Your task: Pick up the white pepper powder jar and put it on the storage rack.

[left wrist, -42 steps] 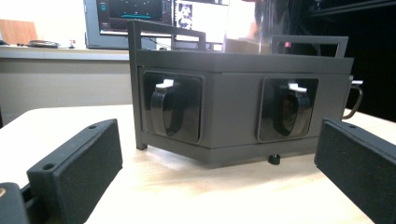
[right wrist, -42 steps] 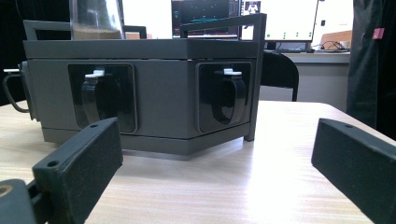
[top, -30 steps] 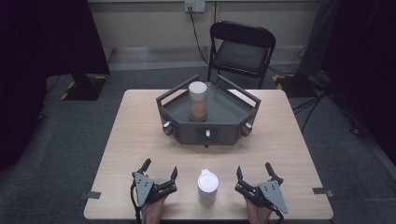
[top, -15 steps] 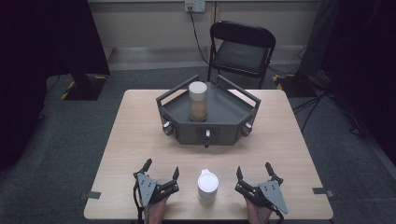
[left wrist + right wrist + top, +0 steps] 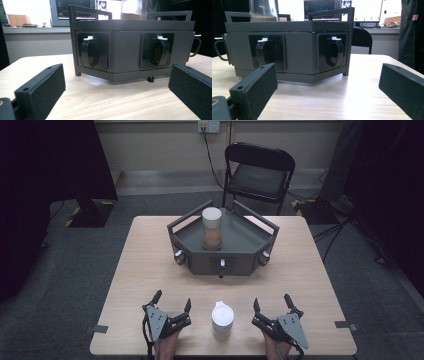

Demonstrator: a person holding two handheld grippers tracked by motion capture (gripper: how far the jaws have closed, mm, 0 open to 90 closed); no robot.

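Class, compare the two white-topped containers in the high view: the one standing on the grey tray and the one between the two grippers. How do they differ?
The jar on the tray is clear-walled, with brown contents filling its lower part; the white cup is opaque white all over. The jar stands raised on the grey tray at the far middle of the table; the cup stands directly on the table near its front edge. The jar looks taller. Both are upright, cylindrical and untouched.

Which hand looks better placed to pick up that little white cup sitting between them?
Slightly the left. Both tools rest open on the table, flanking the white cup. The left tool sits a bit nearer the cup than the right tool. It's nearly even, so this is only a lean.
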